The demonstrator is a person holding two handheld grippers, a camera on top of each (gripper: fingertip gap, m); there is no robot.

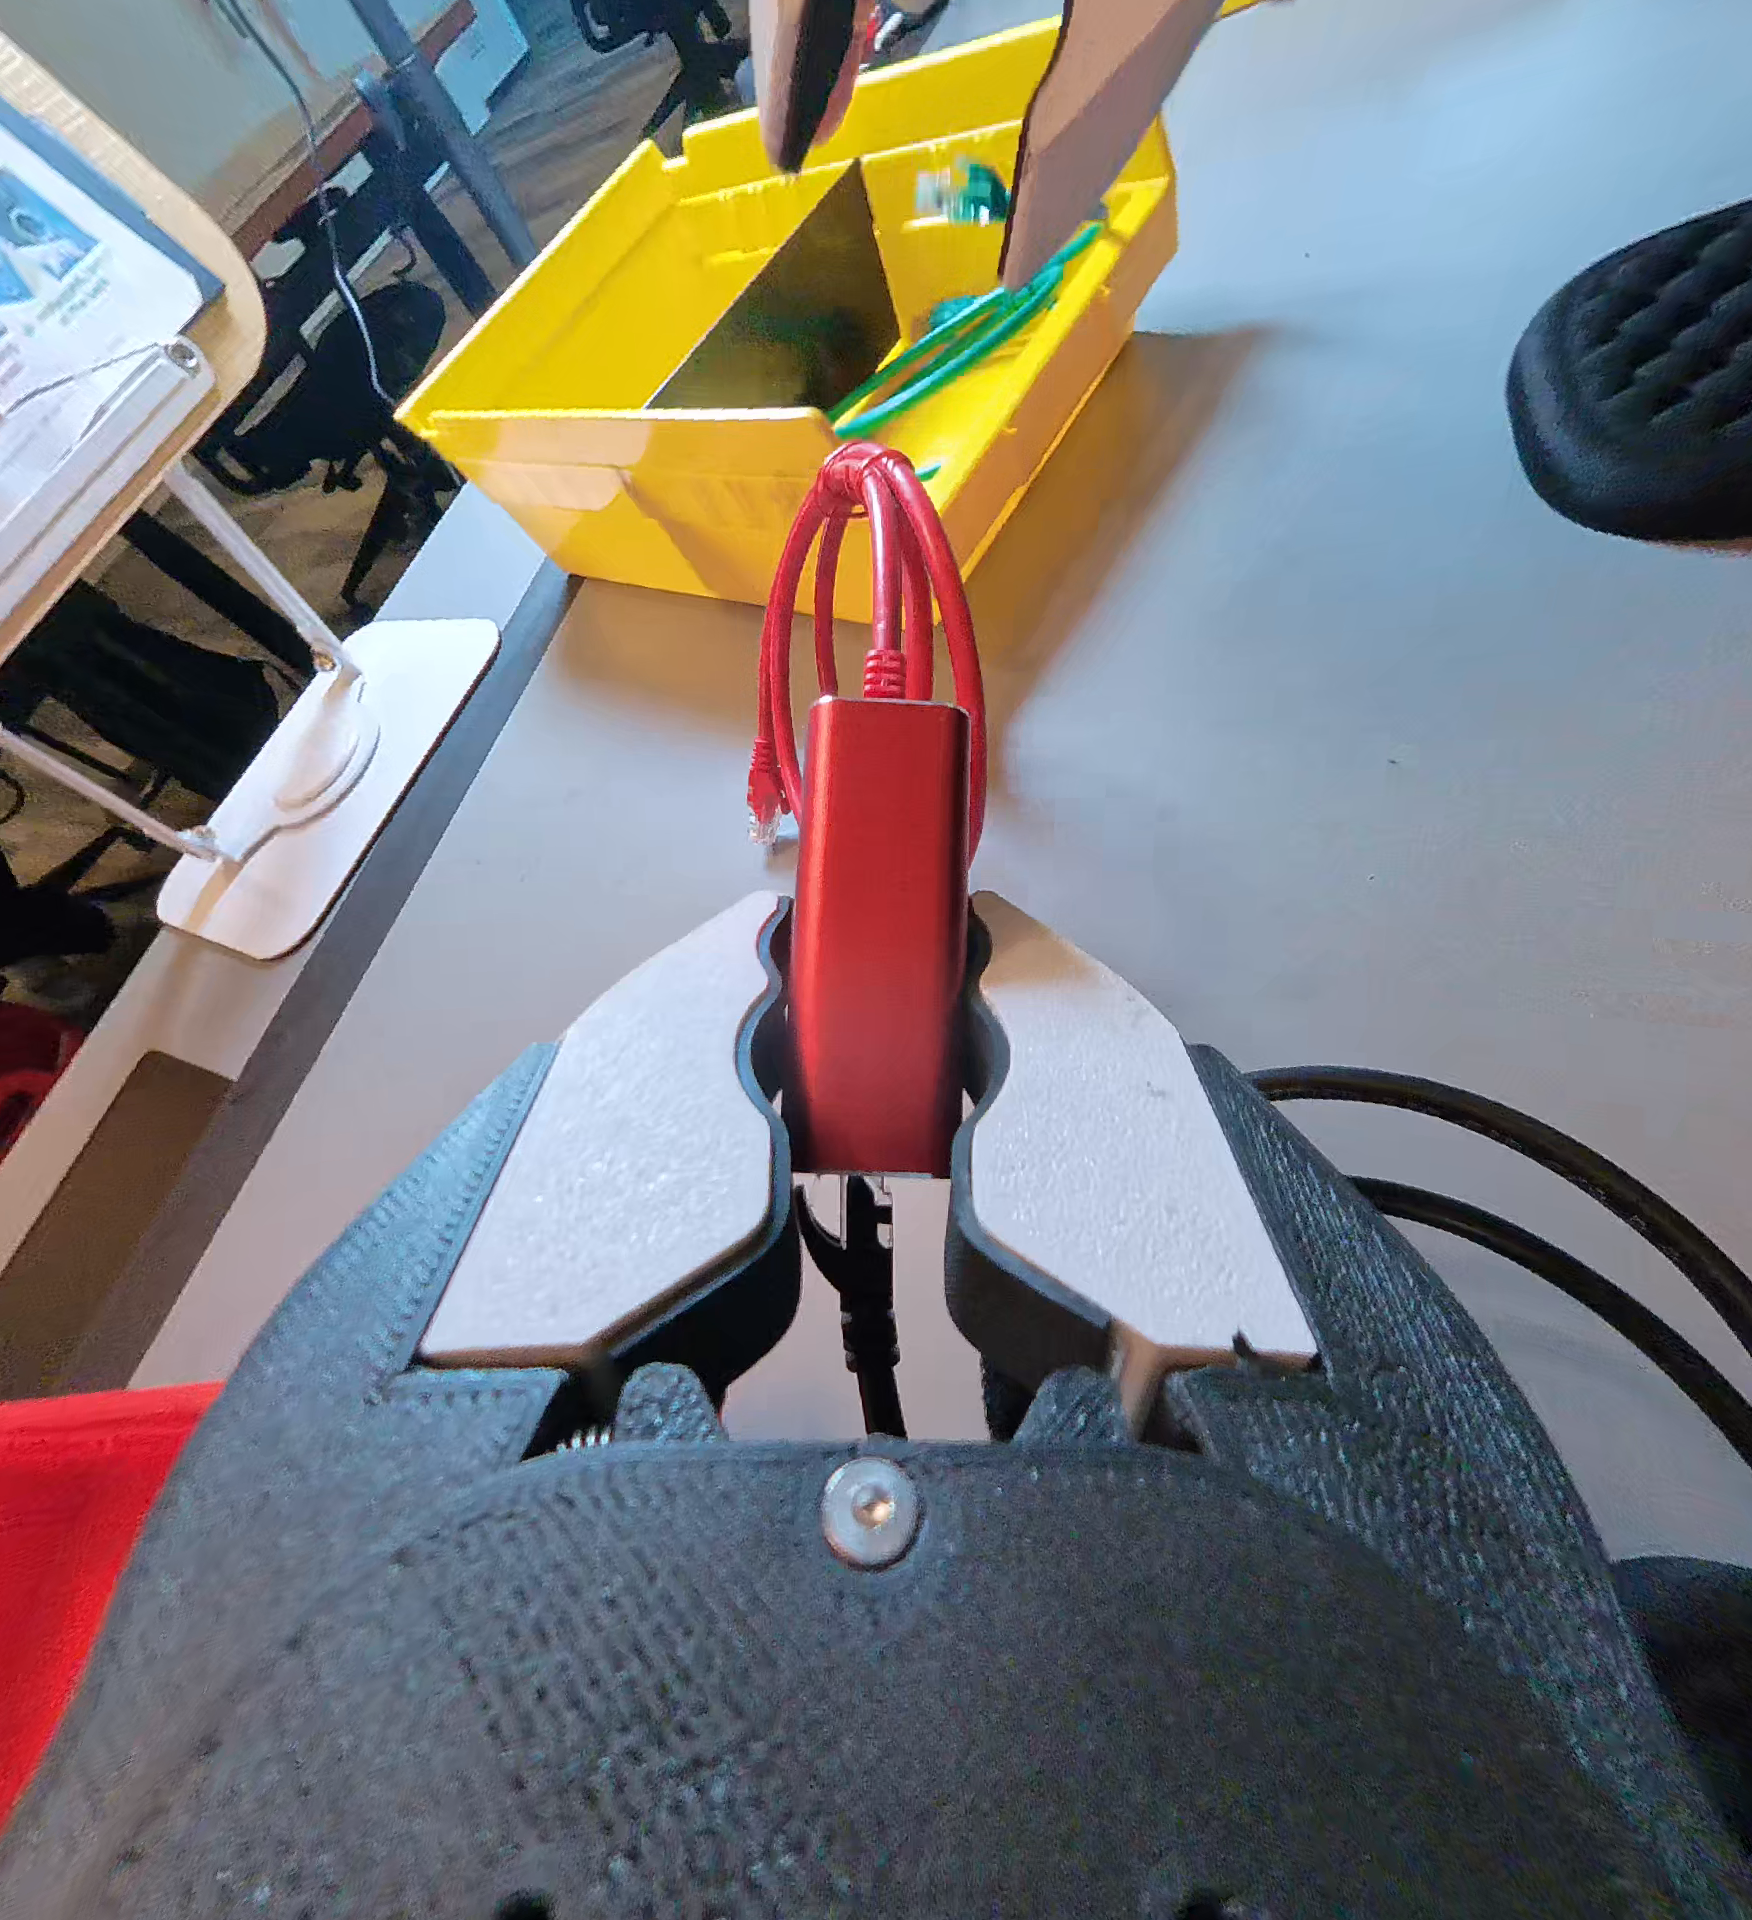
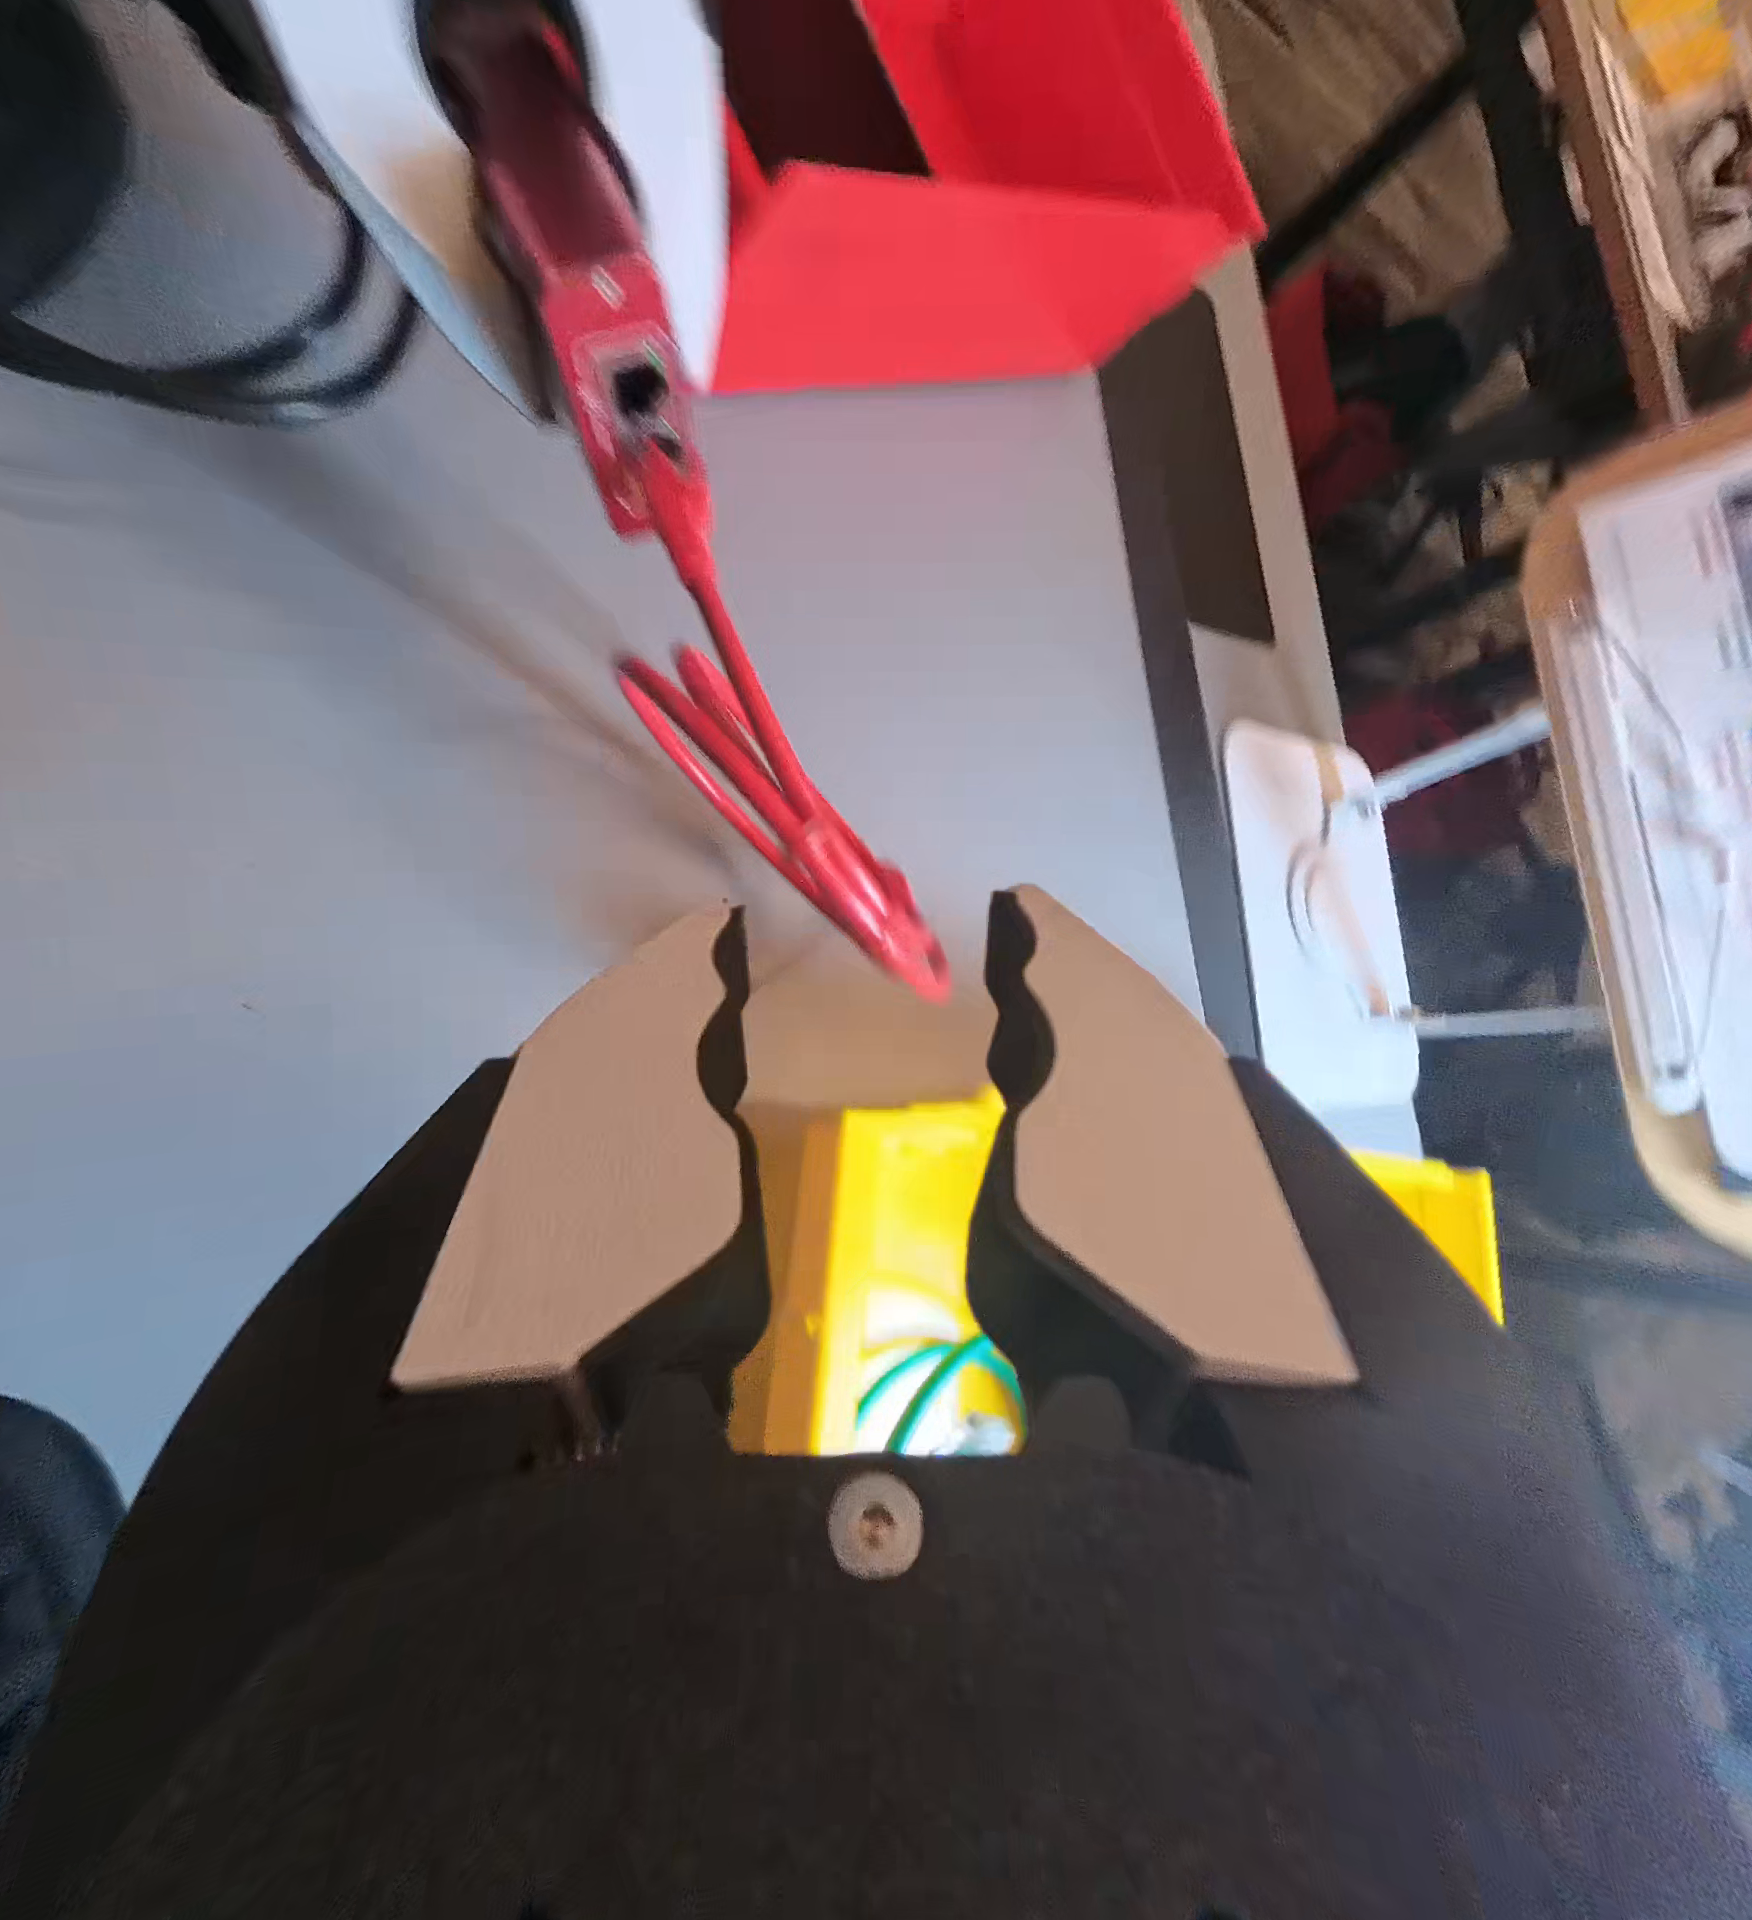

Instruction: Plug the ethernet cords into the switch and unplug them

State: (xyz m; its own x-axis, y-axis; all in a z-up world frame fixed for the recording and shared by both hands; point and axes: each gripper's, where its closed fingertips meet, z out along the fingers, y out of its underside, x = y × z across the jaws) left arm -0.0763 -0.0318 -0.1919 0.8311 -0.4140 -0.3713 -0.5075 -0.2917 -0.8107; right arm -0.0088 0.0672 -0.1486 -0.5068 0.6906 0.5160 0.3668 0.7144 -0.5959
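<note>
The left gripper (image 1: 877, 914) reaches forward low over the grey table (image 1: 1319, 779), its fingers (image 1: 643, 1091) clamped on the sides of the red switch (image 1: 877, 935), which points away from the camera. A red cord (image 1: 887, 582) is plugged into the switch's far end and loops up in a bundle; its loose plug (image 1: 766, 795) hangs at the left of the switch. A black cable (image 1: 867, 1320) leaves the switch's near end between the fingers.

The right gripper (image 2: 867, 914) is above the yellow bin (image 2: 882, 1195), facing the left one, fingers (image 2: 602, 1164) spread wide and holding nothing. The cord's bundled loop (image 2: 882, 935) lies in the gap between the fingertips; whether it touches them cannot be told through the blur.

Beyond the switch, the bin (image 1: 581, 343) holds green cords (image 1: 965, 343) and a dark divider (image 1: 799, 312). A black pad (image 1: 1682, 364) lies to the right, a red box (image 2: 955, 281) stands near the table's edge, and black cables (image 1: 1578, 1195) curl at the right.
</note>
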